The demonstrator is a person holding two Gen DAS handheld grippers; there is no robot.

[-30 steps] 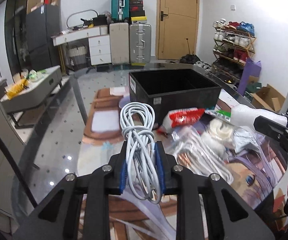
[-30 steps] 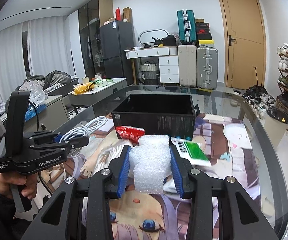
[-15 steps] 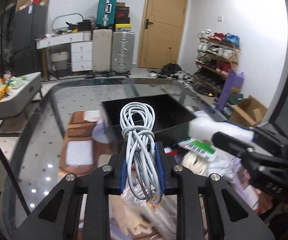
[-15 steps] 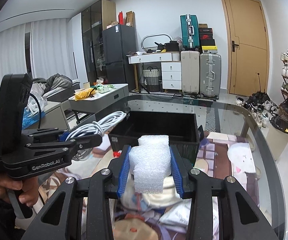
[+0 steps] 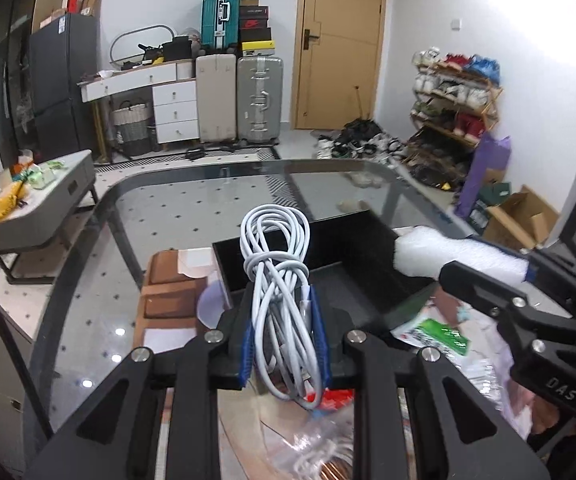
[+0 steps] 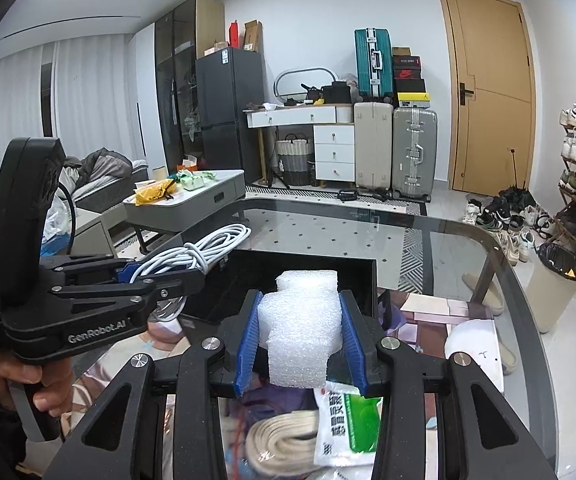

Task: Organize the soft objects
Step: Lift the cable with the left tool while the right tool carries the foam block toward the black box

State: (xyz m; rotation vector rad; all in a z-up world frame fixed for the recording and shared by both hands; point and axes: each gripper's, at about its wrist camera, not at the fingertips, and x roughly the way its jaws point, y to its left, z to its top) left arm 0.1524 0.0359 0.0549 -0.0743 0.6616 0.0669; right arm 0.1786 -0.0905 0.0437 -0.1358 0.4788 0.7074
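My left gripper (image 5: 283,332) is shut on a coiled white cable (image 5: 277,280) and holds it in the air at the near left corner of the black bin (image 5: 368,272). In the right wrist view the same cable (image 6: 203,248) sticks out over the bin's left edge. My right gripper (image 6: 300,340) is shut on a white foam block (image 6: 302,328), raised at the near rim of the bin (image 6: 288,276). The foam block (image 5: 456,258) and the right gripper (image 5: 484,276) show at the bin's right side in the left wrist view. The bin's inside looks bare.
On the glass table (image 6: 328,224) below the grippers lie a green-and-white packet (image 6: 344,424), a beige folded strap (image 6: 279,448), a red packet (image 5: 336,396) and clear plastic bags (image 5: 320,444). A person's hand (image 6: 19,376) grips the left tool's handle. Suitcases and a shoe rack stand beyond.
Both grippers have moved forward and up, from above the pile of items to the bin's near rim. The cable and the foam block stay clamped as before.
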